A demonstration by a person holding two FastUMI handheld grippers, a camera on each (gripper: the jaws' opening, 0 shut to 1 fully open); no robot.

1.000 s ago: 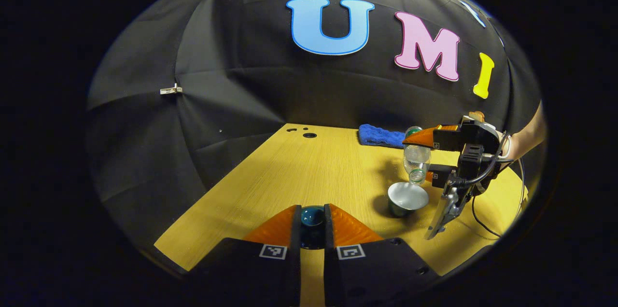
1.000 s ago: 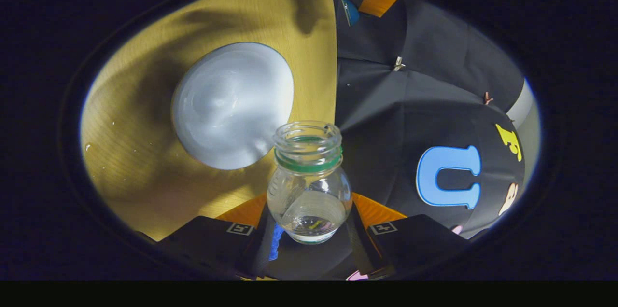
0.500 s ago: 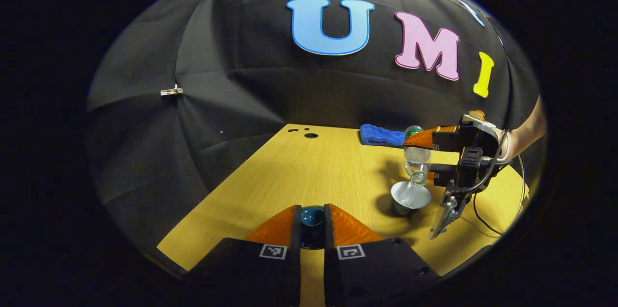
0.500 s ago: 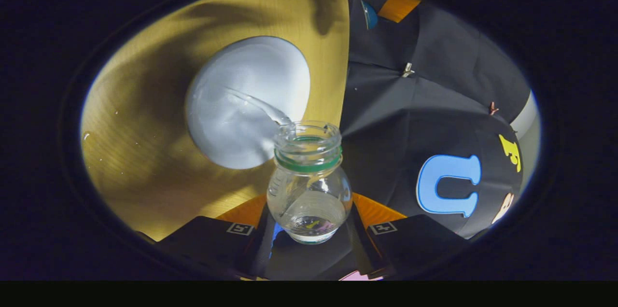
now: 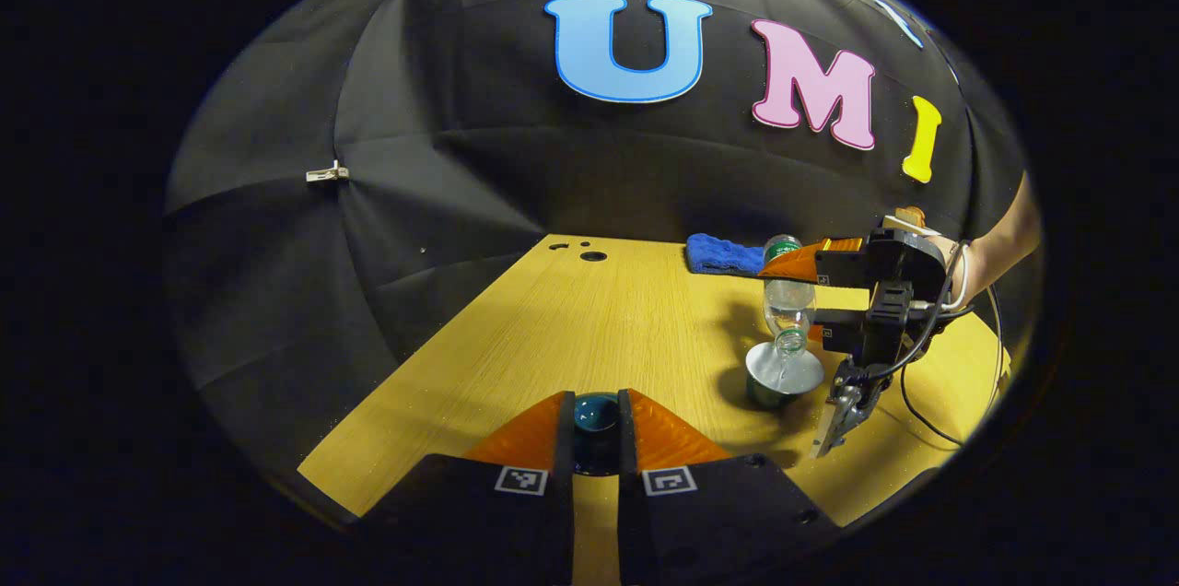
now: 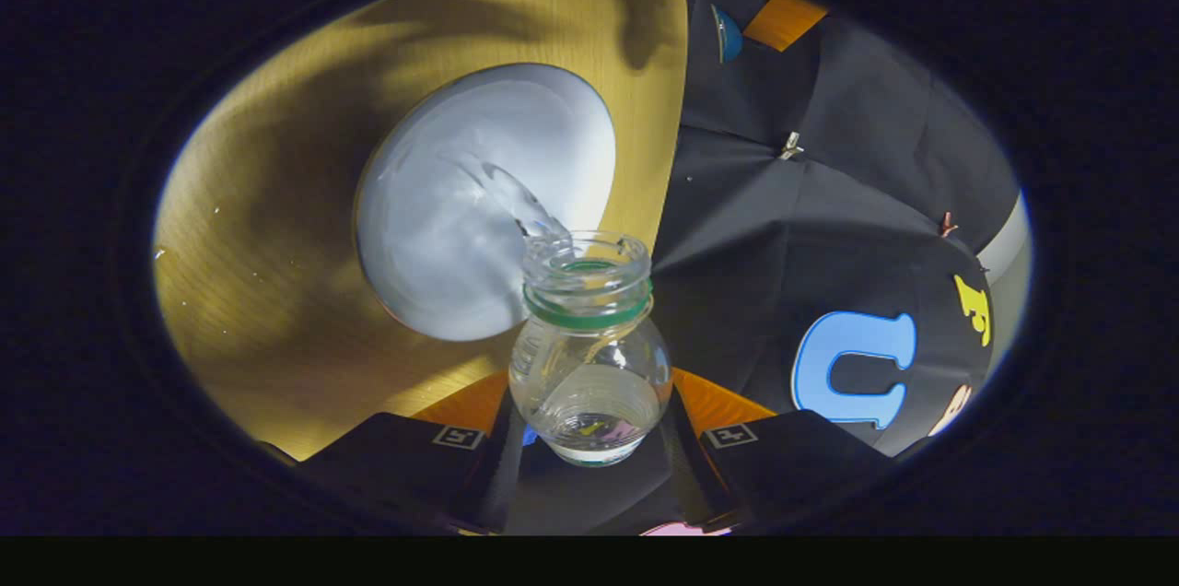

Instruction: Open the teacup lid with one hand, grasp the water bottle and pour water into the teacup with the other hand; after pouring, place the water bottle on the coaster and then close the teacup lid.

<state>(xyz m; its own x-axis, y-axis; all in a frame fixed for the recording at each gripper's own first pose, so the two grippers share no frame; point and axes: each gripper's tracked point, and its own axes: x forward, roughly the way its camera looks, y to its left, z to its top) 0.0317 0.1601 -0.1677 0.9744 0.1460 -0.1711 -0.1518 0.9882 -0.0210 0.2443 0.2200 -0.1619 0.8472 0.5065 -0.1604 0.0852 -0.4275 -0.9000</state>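
The wooden table [image 5: 571, 319] carries the open teacup [image 5: 783, 374]. The right gripper [image 6: 589, 439] pinches the water bottle [image 6: 589, 356], long axis steeply tilted, mouth pointing down over the teacup. The left gripper [image 5: 596, 425] pinches the teacup lid [image 5: 596, 416] above the table's near edge.

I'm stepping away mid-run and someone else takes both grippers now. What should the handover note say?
Left gripper: shut on the teacup lid, held low over the near table edge.
Right gripper: shut on the water bottle, tipped mouth-down over the open teacup; water is running into it.
Blue cloth lies at the far table edge, behind the bottle.
Done: lid off, bottle grasped, pour under way.
Left: finish pouring, stand the bottle on the coaster, put the lid back on the cup.
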